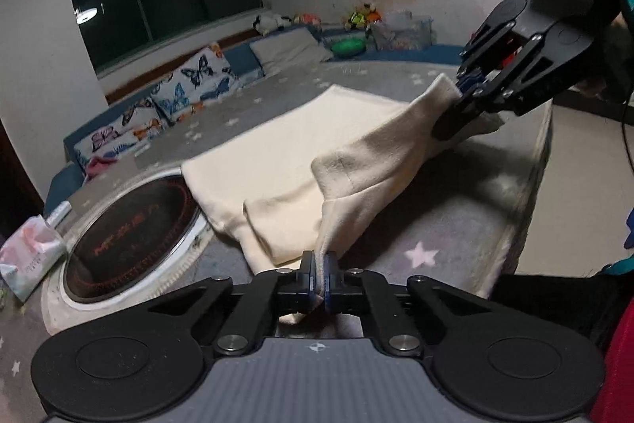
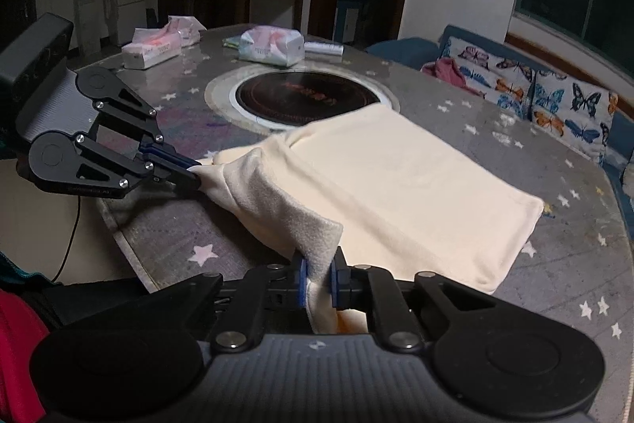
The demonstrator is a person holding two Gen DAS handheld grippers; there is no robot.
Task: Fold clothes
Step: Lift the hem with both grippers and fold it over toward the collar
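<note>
A cream garment (image 1: 277,153) lies partly folded on the grey star-patterned table (image 1: 436,224); it also shows in the right wrist view (image 2: 396,185). My left gripper (image 1: 320,272) is shut on one near corner of the garment and holds it lifted off the table; it shows at the left in the right wrist view (image 2: 194,175). My right gripper (image 2: 319,278) is shut on the other near corner, raised; it shows at the upper right in the left wrist view (image 1: 461,98). The near edge hangs stretched between the two grippers.
A round black hotplate (image 2: 301,98) is set in the table's middle, just beyond the garment. Tissue packs (image 2: 273,46) and a tissue box (image 2: 150,52) lie on the far side. A bench with butterfly cushions (image 1: 190,82) runs along the wall.
</note>
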